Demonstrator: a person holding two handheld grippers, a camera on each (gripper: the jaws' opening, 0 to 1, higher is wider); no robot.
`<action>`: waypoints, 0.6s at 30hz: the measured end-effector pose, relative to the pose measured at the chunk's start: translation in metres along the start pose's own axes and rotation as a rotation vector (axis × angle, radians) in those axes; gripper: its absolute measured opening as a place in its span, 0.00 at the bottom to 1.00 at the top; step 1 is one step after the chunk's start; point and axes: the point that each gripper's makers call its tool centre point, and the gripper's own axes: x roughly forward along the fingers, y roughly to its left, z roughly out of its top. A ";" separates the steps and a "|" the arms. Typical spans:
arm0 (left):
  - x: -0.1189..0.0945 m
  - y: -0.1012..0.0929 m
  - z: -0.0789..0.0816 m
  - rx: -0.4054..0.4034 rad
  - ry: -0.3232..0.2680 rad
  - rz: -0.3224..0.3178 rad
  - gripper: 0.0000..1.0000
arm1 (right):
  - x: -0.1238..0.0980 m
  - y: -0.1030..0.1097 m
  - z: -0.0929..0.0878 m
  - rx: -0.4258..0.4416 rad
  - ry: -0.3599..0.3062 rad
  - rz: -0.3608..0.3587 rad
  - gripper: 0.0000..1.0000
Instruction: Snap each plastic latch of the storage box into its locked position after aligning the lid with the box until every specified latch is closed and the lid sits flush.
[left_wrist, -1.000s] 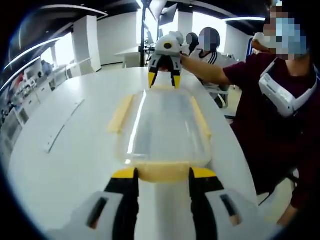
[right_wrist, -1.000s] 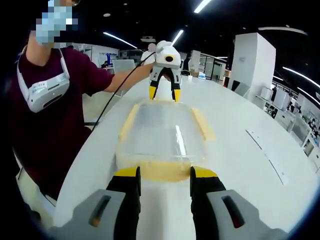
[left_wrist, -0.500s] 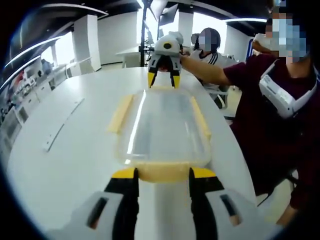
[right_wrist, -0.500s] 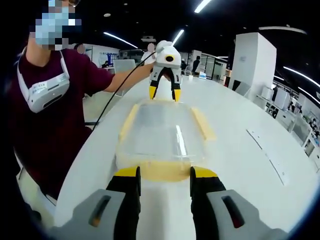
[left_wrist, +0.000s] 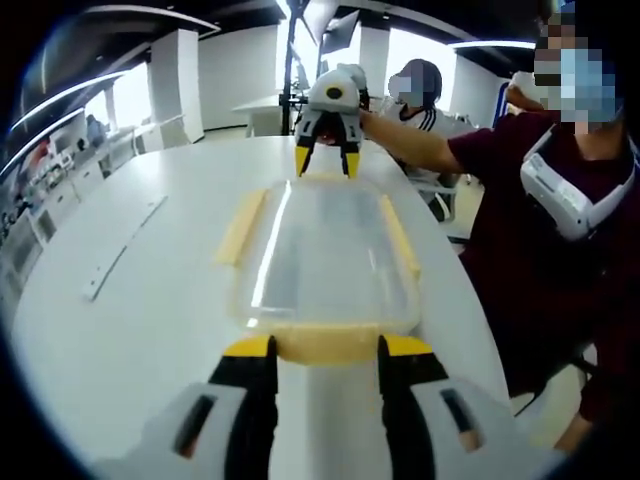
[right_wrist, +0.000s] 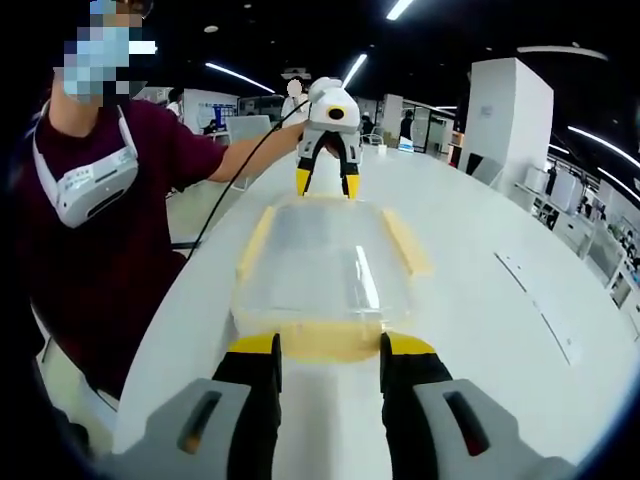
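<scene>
Here we hold the left gripper (left_wrist: 325, 347) and right gripper (right_wrist: 330, 346) unclenched at opposite end latches of the storage box (left_wrist: 330, 255) on the tabletop (left_wrist: 130, 310).

A long white table (left_wrist: 120, 330) stands in an open office with white pillars (right_wrist: 505, 115), bright windows (left_wrist: 420, 55) and strip lights (right_wrist: 400, 10) on a dark ceiling

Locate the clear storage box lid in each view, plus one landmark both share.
Left gripper view: clear lid sits centre, running from that view's own tongs up to the other tongs.
Right gripper view: lid centre again, seen from the opposite end.
Shared landmark: the white table under the box.
</scene>
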 end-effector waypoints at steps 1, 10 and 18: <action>0.002 -0.001 -0.001 -0.003 0.005 -0.004 0.38 | 0.000 0.000 0.000 0.000 0.000 -0.001 0.37; 0.003 0.003 -0.001 -0.006 0.007 0.006 0.38 | -0.001 0.002 -0.002 0.020 -0.015 -0.004 0.37; 0.004 0.002 0.000 0.005 0.007 0.019 0.38 | 0.000 0.004 -0.006 0.034 -0.026 -0.019 0.36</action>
